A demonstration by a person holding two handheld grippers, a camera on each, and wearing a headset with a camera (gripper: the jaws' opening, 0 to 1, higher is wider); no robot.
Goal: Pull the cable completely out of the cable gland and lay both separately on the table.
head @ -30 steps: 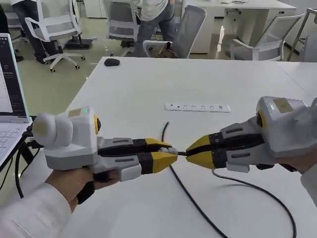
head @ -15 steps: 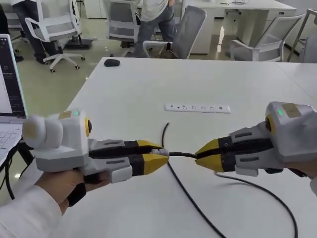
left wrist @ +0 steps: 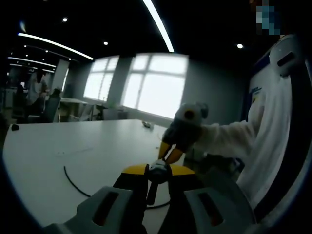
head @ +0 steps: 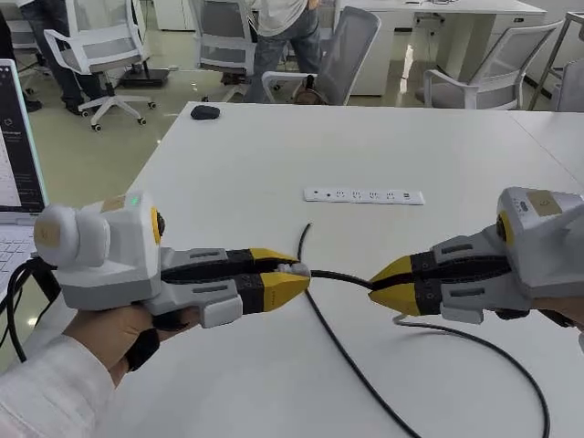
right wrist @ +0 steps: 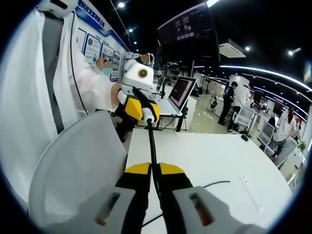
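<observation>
**Cable and cable gland, held between two tools above the worktop**

Item 1. Left tool (head: 296, 274): held in a hand at the near left, pointing right. Its yellow-tipped jaws are clamped on the cable gland (head: 298, 269), a small pale fitting seated between the tips. The left gripper view shows the gland (left wrist: 158, 170) gripped at the jaw tips.

Item 2. Right tool (head: 375, 289): held at the near right, pointing left, tip to tip with the left tool but apart from it. Its jaws are closed on the cable (head: 339, 276), as the right gripper view confirms (right wrist: 154, 168).

Item 3. Cable: black. One short span runs from the gland to the right tool, clear of the worktop (head: 274, 155). The rest lies slack on the white surface, trailing toward the near edge and looping out behind the right tool. The cable still meets the gland.

Item 4. Other things on the worktop: a white power strip (head: 364, 196) just beyond the tools and a dark mouse (head: 205, 112) near the far edge. A laptop (head: 14, 146) stands at the left.
</observation>
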